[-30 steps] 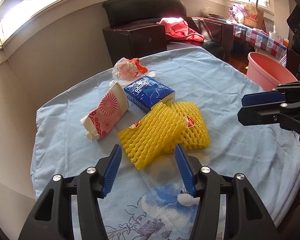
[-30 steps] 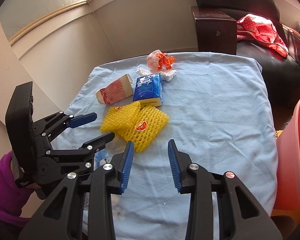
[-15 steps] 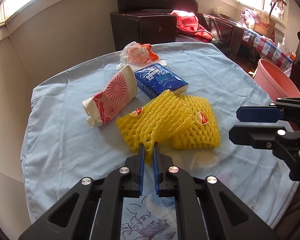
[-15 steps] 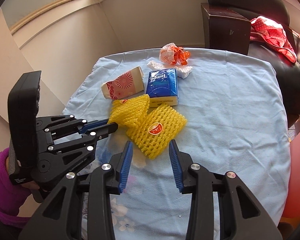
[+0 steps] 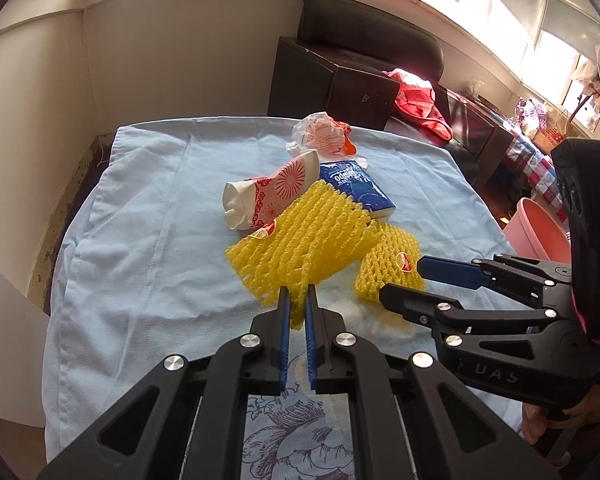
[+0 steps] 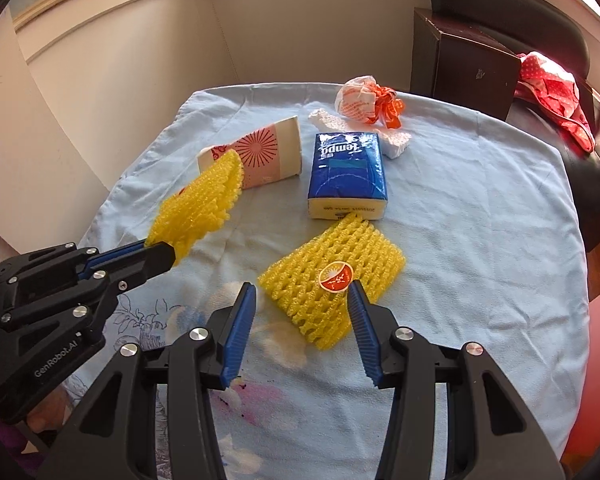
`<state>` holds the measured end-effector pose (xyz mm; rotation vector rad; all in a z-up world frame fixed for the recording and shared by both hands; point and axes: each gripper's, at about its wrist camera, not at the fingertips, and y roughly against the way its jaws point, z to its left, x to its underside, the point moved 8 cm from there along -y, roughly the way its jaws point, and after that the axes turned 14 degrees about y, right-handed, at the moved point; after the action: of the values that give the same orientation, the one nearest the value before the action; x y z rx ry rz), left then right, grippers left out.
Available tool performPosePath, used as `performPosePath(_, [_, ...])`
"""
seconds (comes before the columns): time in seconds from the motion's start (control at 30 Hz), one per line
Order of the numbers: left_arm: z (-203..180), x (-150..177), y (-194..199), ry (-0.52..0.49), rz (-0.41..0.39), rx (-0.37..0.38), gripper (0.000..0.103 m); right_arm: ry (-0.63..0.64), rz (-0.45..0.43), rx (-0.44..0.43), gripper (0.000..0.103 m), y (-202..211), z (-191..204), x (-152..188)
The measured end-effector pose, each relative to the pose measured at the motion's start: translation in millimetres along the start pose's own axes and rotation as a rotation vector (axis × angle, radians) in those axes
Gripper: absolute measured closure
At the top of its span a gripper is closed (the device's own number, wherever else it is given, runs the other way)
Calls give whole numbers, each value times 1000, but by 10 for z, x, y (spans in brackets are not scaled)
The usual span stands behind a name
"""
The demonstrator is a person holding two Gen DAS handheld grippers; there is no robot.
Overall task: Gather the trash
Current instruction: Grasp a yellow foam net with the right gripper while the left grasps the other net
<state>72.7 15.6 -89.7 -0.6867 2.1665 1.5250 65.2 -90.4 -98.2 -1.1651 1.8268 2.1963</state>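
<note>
A table draped in a pale blue cloth with a flower print near its front edge stands close to a cream wall. Bright daylight pours through a long band of windows high along that wall and washes over the cloth. Behind the table sits a dark brown armchair, a red patterned cloth lying on its seat. Farther right, a second table wears a red and blue checked cover with small clutter on it. A pink plastic basin stands on the floor beside the near table.
</note>
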Motion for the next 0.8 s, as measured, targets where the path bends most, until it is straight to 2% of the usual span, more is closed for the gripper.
performPosePath(0.1, [38,21,42,19,-2,-4,97,36,4,55,55,-46,-2,24])
performPosePath(0.2, [45,29,83,29,-6,-4,97,44,-1,66,56,-53,-52,60])
performPosePath(0.27, [46,26,96,31,-10,-1,97,42,-6,70,76,-29,-100,82])
performPosePath(0.37, [23,25,136,35,-15,2,97,17,-20,54,89,27,-172,120])
performPosePath(0.43, [-8,20,166,37,-22,8,97,-1,-36,45,93,87,-216,144])
performPosePath(0.6, [-125,10,231,35,-39,26,97,-48,-92,22,93,328,-318,185])
performPosePath(0.8, [-371,-2,294,37,-57,62,97,-79,-175,51,93,717,-452,207])
